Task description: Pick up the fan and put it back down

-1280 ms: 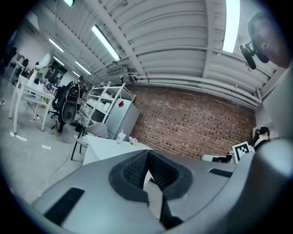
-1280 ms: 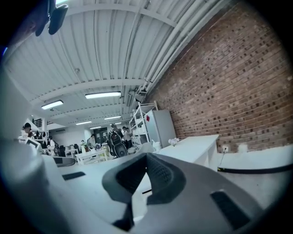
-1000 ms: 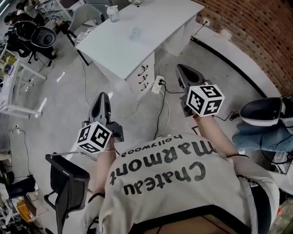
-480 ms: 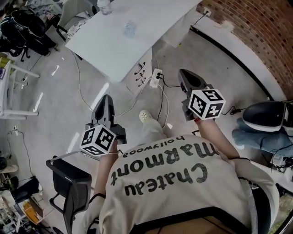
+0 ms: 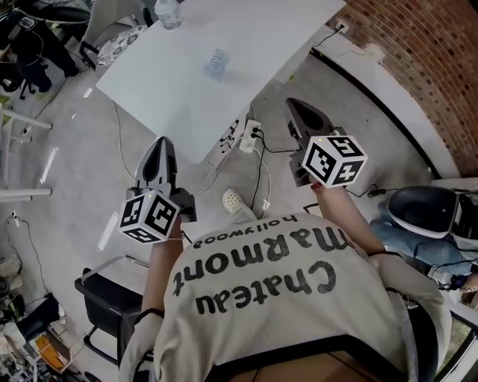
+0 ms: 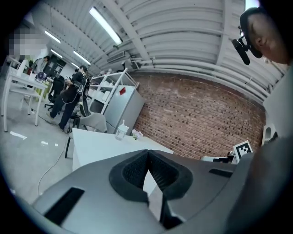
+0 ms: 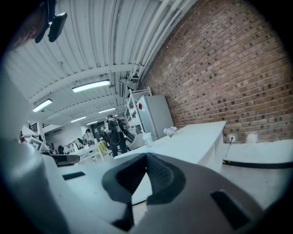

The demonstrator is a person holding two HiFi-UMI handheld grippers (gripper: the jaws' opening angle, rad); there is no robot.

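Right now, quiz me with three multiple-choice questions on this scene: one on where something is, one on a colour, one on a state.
1. Where does the bottle stand? A on the floor; B on the table; C on a chair.
2. What colour is the table top? A white; B black; C red.
3. How are the jaws of the left gripper and the right gripper? A wide apart; B shut on the bottle; C shut and empty.

Answers: B, it stands near the table's far edge; A, the top is plain white; C, each gripper view shows the jaws meeting with nothing between them.
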